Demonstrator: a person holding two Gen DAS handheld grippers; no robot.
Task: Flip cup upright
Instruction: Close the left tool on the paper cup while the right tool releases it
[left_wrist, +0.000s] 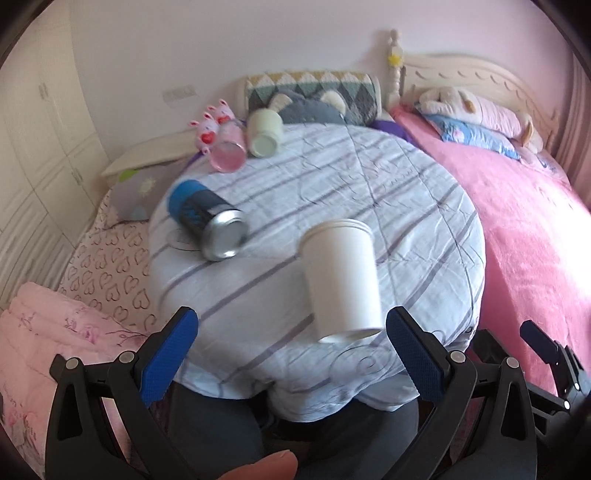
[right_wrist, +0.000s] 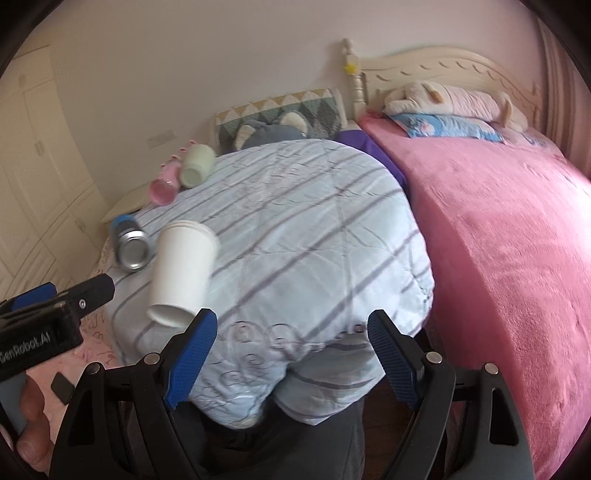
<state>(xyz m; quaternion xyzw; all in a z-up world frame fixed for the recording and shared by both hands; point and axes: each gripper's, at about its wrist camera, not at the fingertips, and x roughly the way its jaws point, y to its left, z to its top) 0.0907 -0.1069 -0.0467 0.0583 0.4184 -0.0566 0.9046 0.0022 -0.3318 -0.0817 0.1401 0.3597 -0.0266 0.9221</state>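
A white paper cup (left_wrist: 341, 280) lies on its side on the striped blue-white quilt (left_wrist: 332, 184), its base toward me and its rim away. It also shows in the right wrist view (right_wrist: 183, 273). My left gripper (left_wrist: 291, 347) is open, its blue pads just short of the cup's base, the cup nearer the right pad. My right gripper (right_wrist: 291, 350) is open and empty over the quilt's near edge, the cup just beyond its left finger. The left gripper also shows in the right wrist view (right_wrist: 77, 295).
A blue and silver can (left_wrist: 208, 221) lies on its side left of the cup. A pink cup (left_wrist: 229, 149) and a pale green cup (left_wrist: 264, 134) lie tipped at the far left. A pink blanket (left_wrist: 517, 229) covers the bed on the right. Pillows and plush toys line the headboard.
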